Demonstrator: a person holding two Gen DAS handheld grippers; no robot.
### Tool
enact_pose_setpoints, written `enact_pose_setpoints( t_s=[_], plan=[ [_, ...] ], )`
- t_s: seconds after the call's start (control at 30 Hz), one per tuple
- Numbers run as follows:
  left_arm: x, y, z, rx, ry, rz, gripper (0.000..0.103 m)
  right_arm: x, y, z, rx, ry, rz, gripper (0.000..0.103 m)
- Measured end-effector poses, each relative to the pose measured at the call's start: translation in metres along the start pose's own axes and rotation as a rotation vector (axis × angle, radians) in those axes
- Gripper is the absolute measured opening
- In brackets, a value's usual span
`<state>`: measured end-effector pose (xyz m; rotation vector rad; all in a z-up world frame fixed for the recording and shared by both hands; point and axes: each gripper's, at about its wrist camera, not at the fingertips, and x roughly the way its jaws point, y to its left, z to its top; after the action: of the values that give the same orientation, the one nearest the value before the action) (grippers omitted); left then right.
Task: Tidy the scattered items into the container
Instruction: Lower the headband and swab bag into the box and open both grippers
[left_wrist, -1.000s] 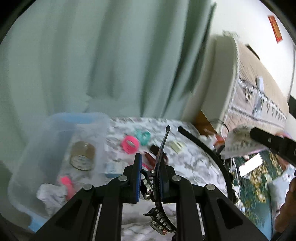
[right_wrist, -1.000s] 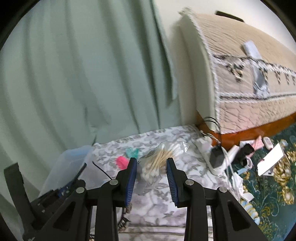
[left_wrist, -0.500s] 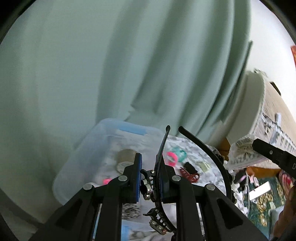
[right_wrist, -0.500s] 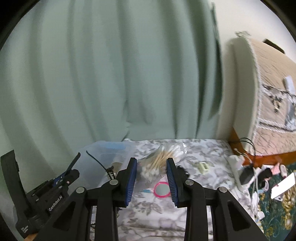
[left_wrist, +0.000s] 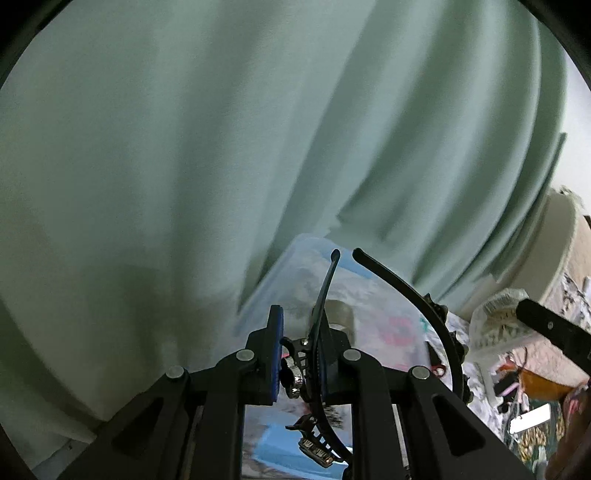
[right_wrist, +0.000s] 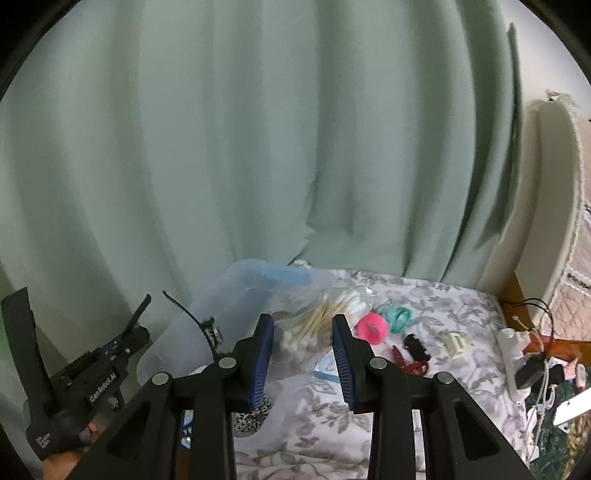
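Note:
My left gripper is shut on a black headband that carries a sparkly ornament; its two thin ends arc up over the clear plastic box with blue handles. A tape roll lies in the box. My right gripper is shut on a clear bag of cotton swabs, close beside the box. The left gripper with its headband shows at the left of the right wrist view. The bag of cotton swabs and a right finger appear at the left wrist view's right edge.
On the floral sheet lie a pink coil tie, teal ties, a black clip, a red clip, a cream clip and a blue packet. A green curtain hangs behind; a mattress edge and cables stand right.
Both grippers have swung left with their loads and rolled. The box has shifted from the left of the left wrist view to straight ahead, and the bag now hangs beside the box.

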<state>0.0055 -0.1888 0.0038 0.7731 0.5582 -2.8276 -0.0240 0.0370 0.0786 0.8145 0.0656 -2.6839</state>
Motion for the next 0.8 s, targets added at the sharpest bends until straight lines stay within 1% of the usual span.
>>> enact_pose_setpoints(
  t_s=[0.13,0.37,0.47,0.63,0.8],
  plan=[
    [0.009,0.014,-0.001,-0.031,0.014,0.025,0.015,0.017,0.011,-0.005,-0.022,0.041,0.014,0.035],
    [0.028,0.023,0.001,-0.057,0.031,0.058,0.015,0.04,0.023,-0.01,-0.043,0.088,0.034,0.035],
    [0.027,0.028,0.004,-0.066,0.03,0.076,0.015,0.05,0.028,-0.012,-0.052,0.11,0.045,0.035],
    [0.043,0.023,0.007,-0.054,0.047,0.108,0.015,0.067,0.03,-0.017,-0.067,0.147,0.064,0.035],
    [0.059,0.015,0.006,-0.029,0.08,0.115,0.016,0.081,0.028,-0.02,-0.068,0.179,0.077,0.035]
  ],
)
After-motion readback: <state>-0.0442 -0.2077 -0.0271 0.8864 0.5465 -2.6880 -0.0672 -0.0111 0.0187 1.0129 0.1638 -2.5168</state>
